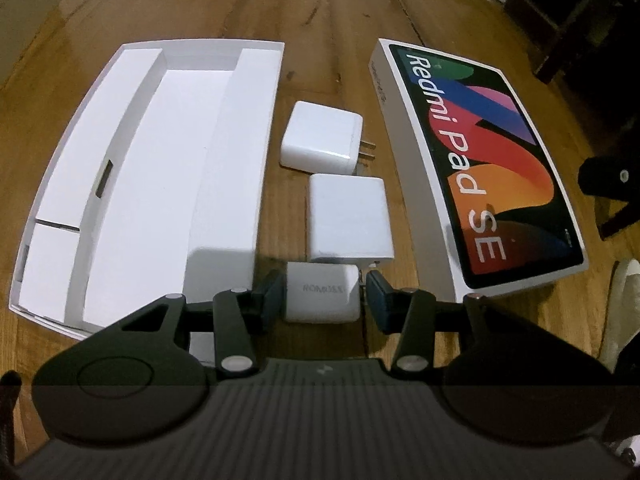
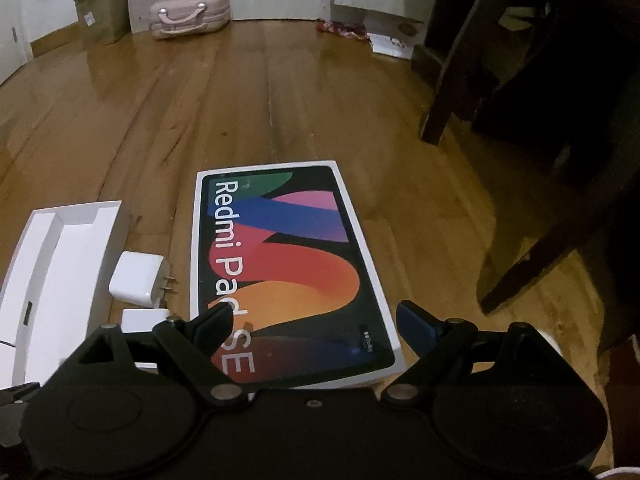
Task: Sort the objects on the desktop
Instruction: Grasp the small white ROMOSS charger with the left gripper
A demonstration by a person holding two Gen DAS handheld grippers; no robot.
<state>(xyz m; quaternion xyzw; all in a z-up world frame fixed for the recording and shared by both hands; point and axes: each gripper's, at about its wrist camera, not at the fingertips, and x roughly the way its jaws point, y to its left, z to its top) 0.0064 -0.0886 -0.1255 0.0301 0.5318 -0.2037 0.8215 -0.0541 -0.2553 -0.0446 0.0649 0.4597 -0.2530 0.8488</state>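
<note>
Wooden floor (image 1: 320, 8) carries everything. Left hand-held gripper (image 1: 325, 294) seemingly clamps the nearest charger (image 1: 320, 294); right hand-held gripper (image 2: 314, 326) gapes empty. Lift straight, clearing neighbouring chargers.

Warm, dim indoor light is seen. Glare streaks are noted on the wooden floor (image 2: 280, 80). The white tray (image 1: 160, 140) is overexposed. Straight edges are bowed by fisheye distortion. Dark furniture (image 2: 540, 120) is lost in shadow.
</note>
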